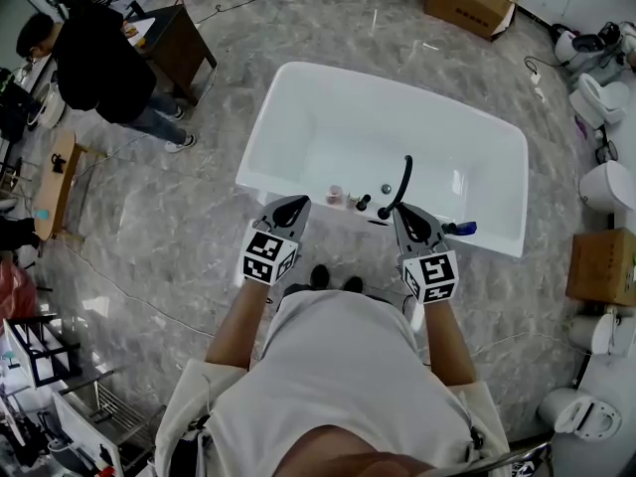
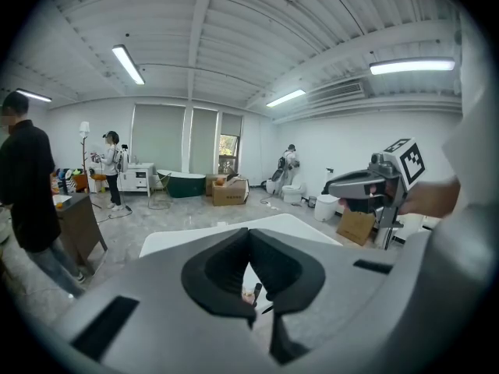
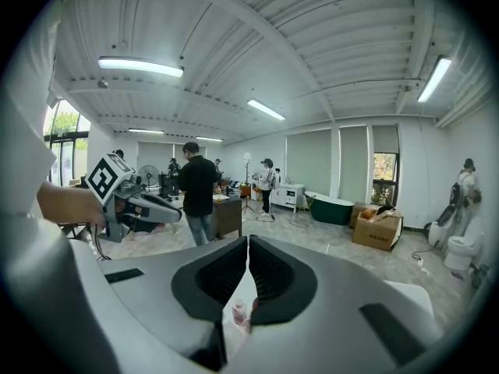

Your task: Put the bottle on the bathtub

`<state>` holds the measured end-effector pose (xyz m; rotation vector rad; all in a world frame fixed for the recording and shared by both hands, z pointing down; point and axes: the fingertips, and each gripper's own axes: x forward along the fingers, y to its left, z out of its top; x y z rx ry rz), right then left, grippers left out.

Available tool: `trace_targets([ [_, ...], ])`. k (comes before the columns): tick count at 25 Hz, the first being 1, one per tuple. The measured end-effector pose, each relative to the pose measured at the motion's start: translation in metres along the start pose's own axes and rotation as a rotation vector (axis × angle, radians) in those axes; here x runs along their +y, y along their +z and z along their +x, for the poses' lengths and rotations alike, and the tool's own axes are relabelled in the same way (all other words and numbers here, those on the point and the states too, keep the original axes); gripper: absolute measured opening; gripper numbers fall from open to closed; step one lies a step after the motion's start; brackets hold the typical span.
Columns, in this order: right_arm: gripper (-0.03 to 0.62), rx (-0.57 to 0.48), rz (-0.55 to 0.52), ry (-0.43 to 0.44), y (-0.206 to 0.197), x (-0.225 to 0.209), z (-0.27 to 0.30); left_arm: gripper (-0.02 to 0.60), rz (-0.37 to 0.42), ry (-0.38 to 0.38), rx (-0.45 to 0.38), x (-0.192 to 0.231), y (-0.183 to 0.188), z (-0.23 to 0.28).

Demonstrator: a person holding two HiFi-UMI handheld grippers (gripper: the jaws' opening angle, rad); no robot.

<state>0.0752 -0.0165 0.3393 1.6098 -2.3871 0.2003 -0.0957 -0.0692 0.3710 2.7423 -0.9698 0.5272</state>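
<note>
The left forearm (image 1: 241, 316) and right forearm (image 1: 447, 334), both bare, reach forward side by side. The left claw (image 1: 294, 203) and right claw (image 1: 399, 212) point ahead, jaws closed together, holding nothing.

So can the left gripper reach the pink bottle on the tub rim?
Probably yes: the left gripper sits close beside the bottle with nothing between them, but its jaws are together and must open first.

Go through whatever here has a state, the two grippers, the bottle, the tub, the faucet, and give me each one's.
Left gripper: shut, holding nothing.
Right gripper: shut, holding nothing.
Bottle: upright on the near rim, not gripped.
Bathtub: no water visible inside.
Faucet: no water running.
</note>
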Motion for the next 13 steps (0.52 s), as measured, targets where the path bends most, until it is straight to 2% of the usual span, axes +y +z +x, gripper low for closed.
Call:
trace_targets([
  [13, 0.034, -0.001, -0.003, 0.006, -0.0032, -0.0002, -0.0014, 0.008, -0.011, 0.008, 0.010, 0.0007, -0.0081, -0.0001],
])
